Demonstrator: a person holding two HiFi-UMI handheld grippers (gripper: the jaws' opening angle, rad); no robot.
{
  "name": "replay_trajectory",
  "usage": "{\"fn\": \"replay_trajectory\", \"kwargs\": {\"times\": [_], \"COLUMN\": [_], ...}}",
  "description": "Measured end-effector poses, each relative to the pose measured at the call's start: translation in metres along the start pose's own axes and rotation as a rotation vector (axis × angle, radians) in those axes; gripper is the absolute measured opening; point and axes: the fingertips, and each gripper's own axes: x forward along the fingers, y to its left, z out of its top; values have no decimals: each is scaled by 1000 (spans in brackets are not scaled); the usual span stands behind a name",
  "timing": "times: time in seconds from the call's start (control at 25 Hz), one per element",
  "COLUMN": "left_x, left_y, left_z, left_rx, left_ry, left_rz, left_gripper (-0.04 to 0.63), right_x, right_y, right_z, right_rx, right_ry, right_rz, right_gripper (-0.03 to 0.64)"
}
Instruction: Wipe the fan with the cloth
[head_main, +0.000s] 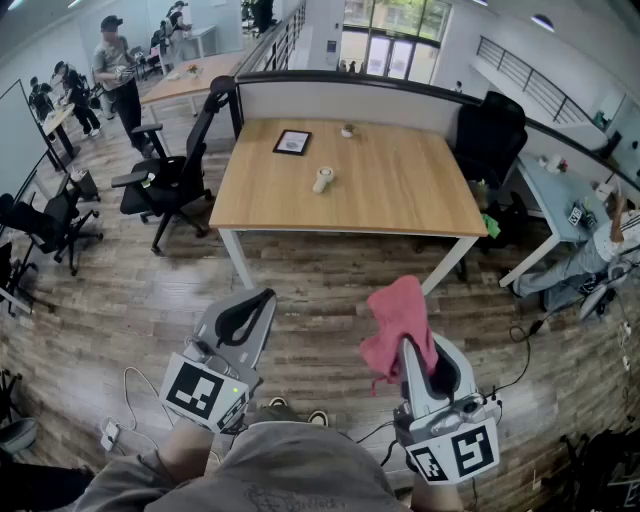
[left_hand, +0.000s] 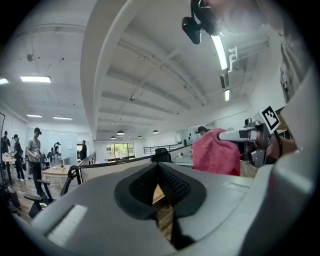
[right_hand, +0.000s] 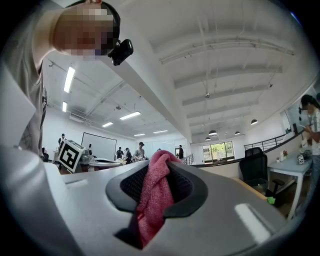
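Observation:
A pink cloth (head_main: 398, 320) hangs bunched from my right gripper (head_main: 412, 348), whose jaws are shut on it; in the right gripper view the cloth (right_hand: 151, 200) fills the gap between the pads and sticks out past the tips. My left gripper (head_main: 264, 298) is held low at the left, shut and empty, its pads meeting in the left gripper view (left_hand: 159, 169). From there the cloth (left_hand: 215, 151) shows off to the right. A small white object (head_main: 322, 179), perhaps the fan, stands on the wooden table (head_main: 400, 190) ahead, well beyond both grippers.
A black-framed tablet (head_main: 292, 142) and a small item (head_main: 347, 130) lie on the table. Black office chairs (head_main: 170, 175) stand to its left, another (head_main: 490, 130) behind its right corner. Cables and a power strip (head_main: 112, 432) lie on the plank floor. People stand far left.

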Motion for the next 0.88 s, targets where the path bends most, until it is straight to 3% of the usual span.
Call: {"fn": "replay_trajectory", "kwargs": {"times": [0.36,0.68,0.76,0.88], "left_x": [5,5,9,12], "left_y": [-9,-13,-12,-7], "left_z": [-1,2,-1,0], "left_rx": [0,-5,1,26], "left_ry": [11,4,27,27], "left_rz": [-7,44,59,84], "left_gripper": [2,6,227,247], "right_x": [-3,-7,-5,-3], "right_y": [-10,-19,-21,-24], "right_z": [-7,-10,-12,-14], "right_rx": [10,25,27,22], "right_ry": [17,16,25,35], "right_rz": [0,9,13,13], "right_gripper": [78,78,78,78]}}
